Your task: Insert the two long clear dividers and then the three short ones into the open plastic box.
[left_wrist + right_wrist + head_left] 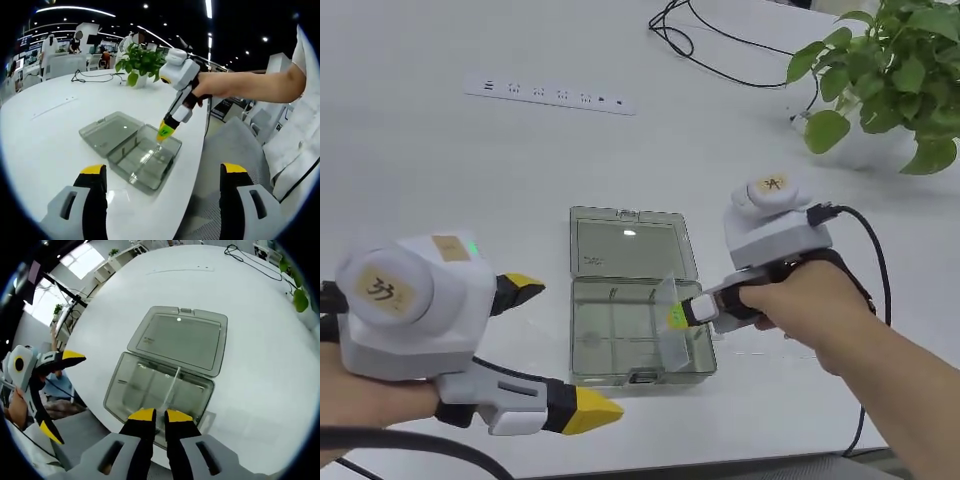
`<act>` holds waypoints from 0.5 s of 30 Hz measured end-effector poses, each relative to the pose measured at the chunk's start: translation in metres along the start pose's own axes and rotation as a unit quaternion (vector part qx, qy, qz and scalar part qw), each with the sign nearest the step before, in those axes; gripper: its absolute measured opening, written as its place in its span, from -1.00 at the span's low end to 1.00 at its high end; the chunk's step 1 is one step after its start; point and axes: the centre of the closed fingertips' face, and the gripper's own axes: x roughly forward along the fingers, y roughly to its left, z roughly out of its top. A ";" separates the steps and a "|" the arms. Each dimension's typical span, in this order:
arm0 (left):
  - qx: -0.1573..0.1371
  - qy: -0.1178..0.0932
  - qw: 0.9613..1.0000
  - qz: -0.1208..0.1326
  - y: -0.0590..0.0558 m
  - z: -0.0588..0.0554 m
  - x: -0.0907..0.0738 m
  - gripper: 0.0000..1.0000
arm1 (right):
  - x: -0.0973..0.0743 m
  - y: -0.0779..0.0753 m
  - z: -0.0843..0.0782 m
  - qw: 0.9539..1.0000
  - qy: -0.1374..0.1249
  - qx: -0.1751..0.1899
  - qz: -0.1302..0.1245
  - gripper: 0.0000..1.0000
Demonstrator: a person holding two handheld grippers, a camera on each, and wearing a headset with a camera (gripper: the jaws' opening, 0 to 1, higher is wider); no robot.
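Divider (173,384) sits pinched in right gripper (160,415) at open box (181,338).

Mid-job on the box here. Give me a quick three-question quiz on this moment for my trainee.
1. True or false: the left tongs are shut on a divider.
2. What do the right tongs grip? A: a clear divider; B: a screwdriver; C: a spoon.
3. Fill in: that divider hangs over the plastic box, above its ____ (base or lid).
Key: 1 false, they stand open and empty; 2 A; 3 base.
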 end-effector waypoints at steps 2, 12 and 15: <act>0.000 0.001 1.000 0.000 0.000 0.000 0.000 0.92 | 0.002 -0.001 0.000 1.000 -0.002 0.001 0.002 -0.83; 0.001 0.002 1.000 0.001 0.000 0.001 -0.001 0.91 | 0.013 0.000 -0.003 1.000 -0.008 0.001 0.005 -0.80; 0.001 0.002 1.000 0.002 0.000 0.001 -0.001 0.91 | 0.015 -0.001 -0.005 1.000 -0.011 0.003 0.006 -0.80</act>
